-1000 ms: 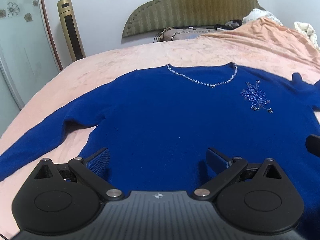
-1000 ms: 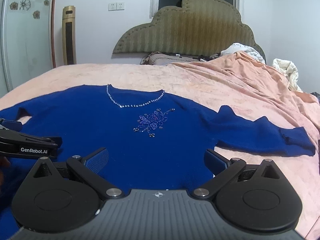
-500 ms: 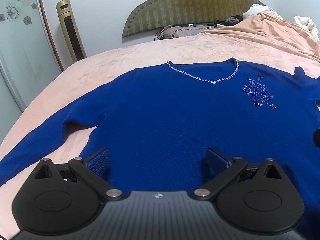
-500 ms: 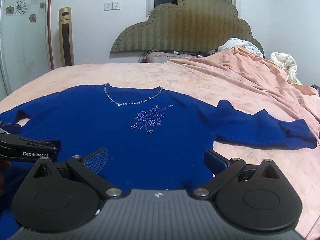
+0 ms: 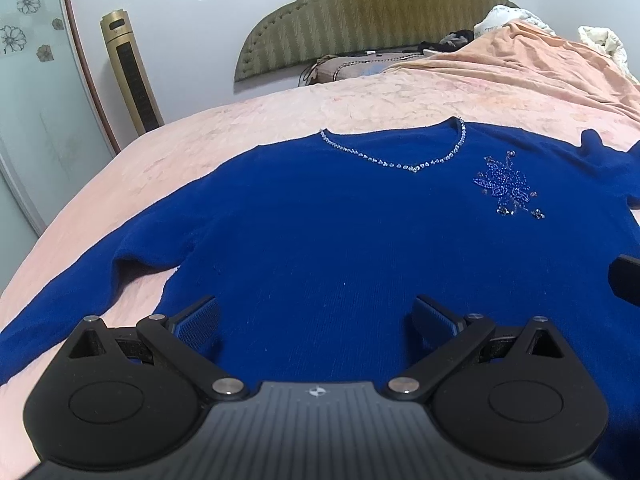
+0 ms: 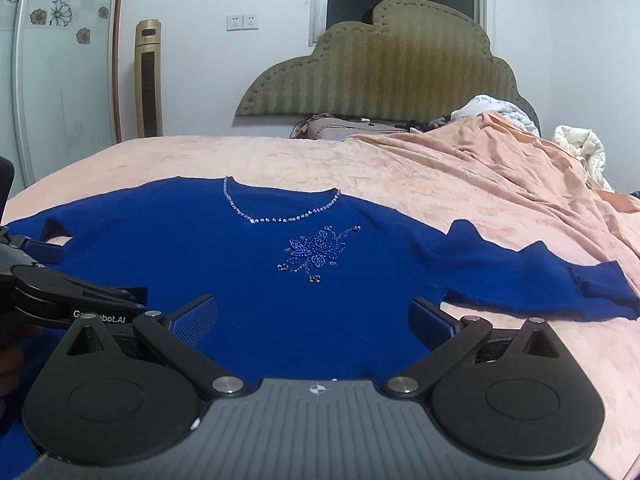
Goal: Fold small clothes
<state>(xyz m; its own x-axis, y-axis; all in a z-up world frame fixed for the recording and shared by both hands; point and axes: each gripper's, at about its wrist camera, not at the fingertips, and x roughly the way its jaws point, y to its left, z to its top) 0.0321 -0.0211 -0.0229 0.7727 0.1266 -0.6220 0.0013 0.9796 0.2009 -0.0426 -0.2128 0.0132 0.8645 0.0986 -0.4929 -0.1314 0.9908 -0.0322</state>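
Both grippers, left [image 5: 316,316] and right [image 6: 314,314], gape empty over sweater [image 5: 340,240] at lower frame; judgement: pinch hem corners evenly.

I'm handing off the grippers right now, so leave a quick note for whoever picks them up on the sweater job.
Left gripper: jaws open, holding nothing, over the lower body of the blue sweater.
Right gripper: jaws open, holding nothing, over the same lower part, further right.
The sweater lies front up on the pink bed cover, neckline away from you, both sleeves spread out.
Done: spread flat. Left: every fold; none started.
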